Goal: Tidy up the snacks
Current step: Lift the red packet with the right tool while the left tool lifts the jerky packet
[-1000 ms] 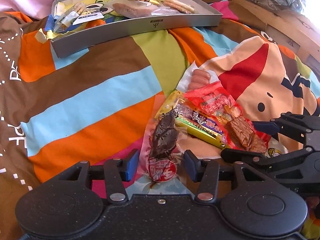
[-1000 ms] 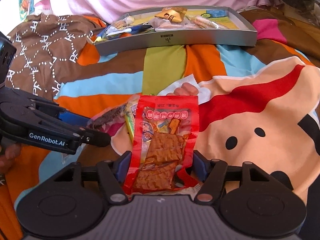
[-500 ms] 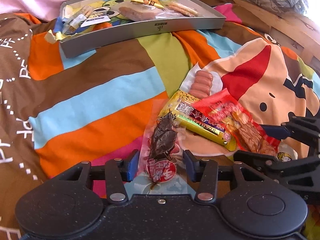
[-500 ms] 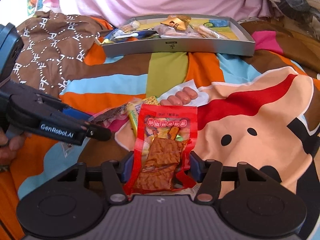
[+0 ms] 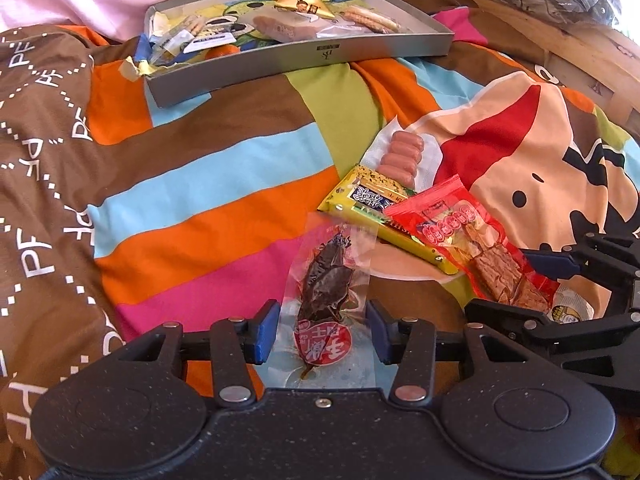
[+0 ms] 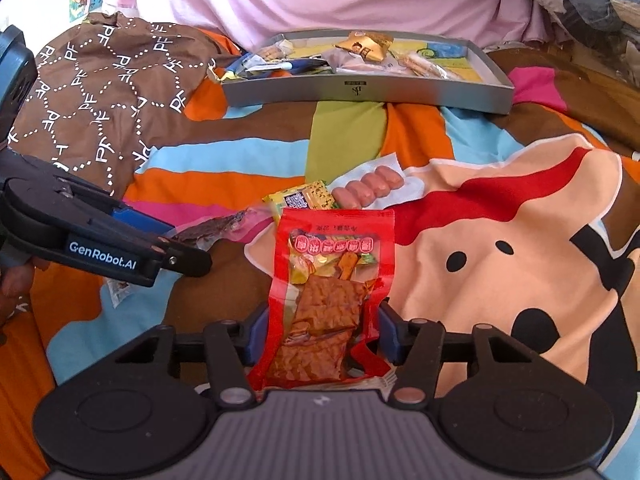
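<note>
Striped bedspread [image 5: 208, 184]; each hand-held gripper clamps a snack packet

The left gripper [image 5: 322, 334] is built of matte black speckled plastic, with two round discs at the lower corners of the frame, silver rivets on its linkage arms and blue pads [image 5: 267, 332] on the fingers. The right gripper [image 6: 318, 334] has a ribbed grey body [image 6: 320, 436], black discs and arms, and blue pads. White "GenRobot.AI" lettering [image 6: 102, 255] is printed at the left edge of the right view.
</note>
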Demonstrator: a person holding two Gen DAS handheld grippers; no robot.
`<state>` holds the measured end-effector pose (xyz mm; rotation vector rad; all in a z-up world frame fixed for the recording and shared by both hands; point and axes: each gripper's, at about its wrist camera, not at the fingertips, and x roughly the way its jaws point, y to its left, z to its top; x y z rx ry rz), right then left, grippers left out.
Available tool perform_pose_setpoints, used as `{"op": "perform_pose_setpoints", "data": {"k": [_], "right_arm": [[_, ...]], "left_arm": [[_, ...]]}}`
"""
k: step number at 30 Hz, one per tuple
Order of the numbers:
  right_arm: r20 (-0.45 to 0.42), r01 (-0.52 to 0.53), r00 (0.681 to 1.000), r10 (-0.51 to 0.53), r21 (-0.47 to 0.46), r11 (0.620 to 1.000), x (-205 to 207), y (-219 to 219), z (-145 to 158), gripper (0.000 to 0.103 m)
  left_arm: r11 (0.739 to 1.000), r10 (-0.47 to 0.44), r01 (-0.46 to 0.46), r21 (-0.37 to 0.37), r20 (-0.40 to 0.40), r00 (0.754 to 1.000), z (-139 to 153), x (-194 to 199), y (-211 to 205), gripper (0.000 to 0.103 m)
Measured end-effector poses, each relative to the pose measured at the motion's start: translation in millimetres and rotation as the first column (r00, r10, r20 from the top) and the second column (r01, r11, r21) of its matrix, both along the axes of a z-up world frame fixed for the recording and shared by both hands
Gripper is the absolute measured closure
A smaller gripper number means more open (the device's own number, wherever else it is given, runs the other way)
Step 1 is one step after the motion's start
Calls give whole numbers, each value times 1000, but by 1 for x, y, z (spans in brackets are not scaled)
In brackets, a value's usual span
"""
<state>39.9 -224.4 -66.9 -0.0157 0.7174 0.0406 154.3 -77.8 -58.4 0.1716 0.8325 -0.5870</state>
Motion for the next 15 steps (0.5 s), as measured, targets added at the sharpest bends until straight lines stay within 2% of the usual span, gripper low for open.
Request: {"op": "perform_pose_setpoints", "data": {"k": [10, 15], "right_arm": [[37, -17, 999, 20, -75, 997, -11, 7, 4, 47], [48, -3, 999, 6, -72, 997, -13, 6, 4, 47]], "left_arm": [[1000, -1, 1, 1, 42, 999, 5, -12, -3, 55], [999, 4, -1, -42, 55, 998, 7, -12, -1, 55]]}}
